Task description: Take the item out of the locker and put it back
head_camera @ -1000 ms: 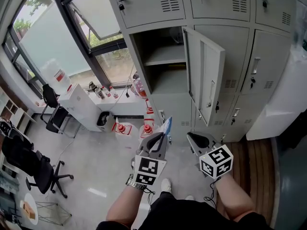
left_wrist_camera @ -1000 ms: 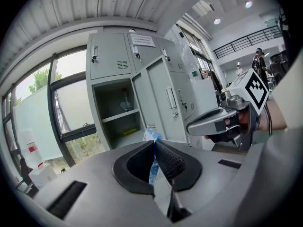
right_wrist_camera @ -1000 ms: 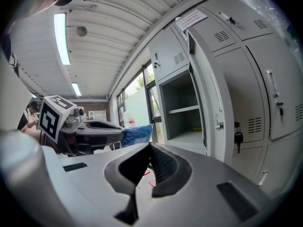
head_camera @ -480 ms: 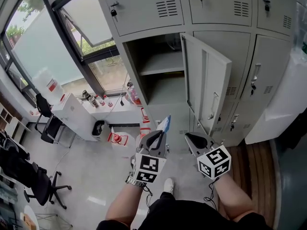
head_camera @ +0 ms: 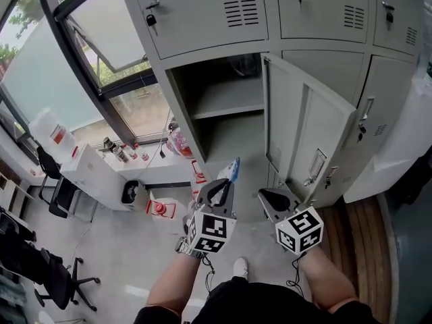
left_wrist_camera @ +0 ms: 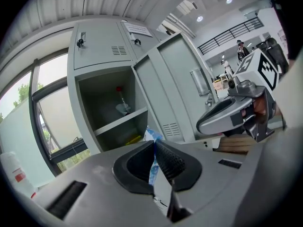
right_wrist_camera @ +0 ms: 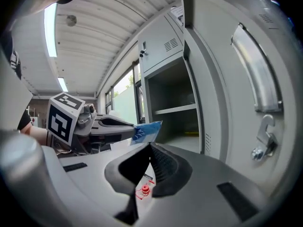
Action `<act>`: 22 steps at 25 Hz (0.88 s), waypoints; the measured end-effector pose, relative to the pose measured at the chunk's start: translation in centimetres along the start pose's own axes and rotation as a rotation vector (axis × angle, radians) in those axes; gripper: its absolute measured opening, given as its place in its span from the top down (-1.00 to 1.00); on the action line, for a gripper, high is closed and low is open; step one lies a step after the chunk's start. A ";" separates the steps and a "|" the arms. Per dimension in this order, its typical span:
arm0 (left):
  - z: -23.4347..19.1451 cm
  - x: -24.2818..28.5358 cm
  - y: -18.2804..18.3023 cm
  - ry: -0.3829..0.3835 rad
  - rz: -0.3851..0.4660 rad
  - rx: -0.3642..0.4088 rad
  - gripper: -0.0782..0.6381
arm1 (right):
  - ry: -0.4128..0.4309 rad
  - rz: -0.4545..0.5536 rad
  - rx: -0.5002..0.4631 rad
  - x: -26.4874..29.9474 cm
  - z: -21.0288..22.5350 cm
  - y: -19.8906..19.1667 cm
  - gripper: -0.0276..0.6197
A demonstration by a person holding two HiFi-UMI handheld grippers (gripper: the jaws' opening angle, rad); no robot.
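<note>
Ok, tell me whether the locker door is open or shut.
Open: the locker door stands swung out, baring the shelf inside.

An office or workplace locker corner. A bank of grey steel lockers (head_camera: 202, 12) with vent slots and keyed doors stands beside a tall window (head_camera: 101, 32). Black swivel chairs (head_camera: 44, 275) sit on the pale floor (head_camera: 121, 248), near a white cabinet (head_camera: 91, 174) topped with bottles (head_camera: 115, 152). Strip lights (right_wrist_camera: 49, 30) run along a ribbed ceiling, and a railed upper level (left_wrist_camera: 227, 34) shows behind.
</note>
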State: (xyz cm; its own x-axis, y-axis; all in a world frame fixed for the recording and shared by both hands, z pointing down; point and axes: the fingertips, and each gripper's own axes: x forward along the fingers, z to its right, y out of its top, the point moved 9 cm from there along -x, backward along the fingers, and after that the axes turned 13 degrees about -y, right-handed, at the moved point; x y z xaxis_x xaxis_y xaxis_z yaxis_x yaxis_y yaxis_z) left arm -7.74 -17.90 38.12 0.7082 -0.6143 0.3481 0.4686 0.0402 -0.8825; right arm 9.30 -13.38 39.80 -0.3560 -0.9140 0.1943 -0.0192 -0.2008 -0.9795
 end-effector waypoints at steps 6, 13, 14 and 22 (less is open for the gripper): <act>-3.2 3.6 -1.2 -0.035 -0.018 0.055 0.72 | -0.050 -0.029 0.006 2.7 0.6 -0.3 0.75; -6.0 7.9 -1.8 -0.077 -0.029 0.126 0.72 | -0.097 -0.050 0.014 5.3 1.0 -0.5 0.75; -6.3 8.5 -1.9 -0.085 -0.030 0.132 0.72 | -0.107 -0.053 0.016 5.5 1.1 -0.6 0.75; -8.8 13.3 -2.4 -0.125 -0.050 0.212 0.72 | -0.174 -0.073 0.045 7.3 1.9 -1.2 0.75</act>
State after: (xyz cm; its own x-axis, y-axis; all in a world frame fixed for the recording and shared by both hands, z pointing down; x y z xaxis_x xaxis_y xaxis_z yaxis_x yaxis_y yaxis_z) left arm -4.07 -33.06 42.12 0.7349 -0.5181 0.4375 0.5957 0.1849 -0.7817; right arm 8.48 -20.51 42.50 -0.1881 -0.9428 0.2751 0.0043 -0.2809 -0.9597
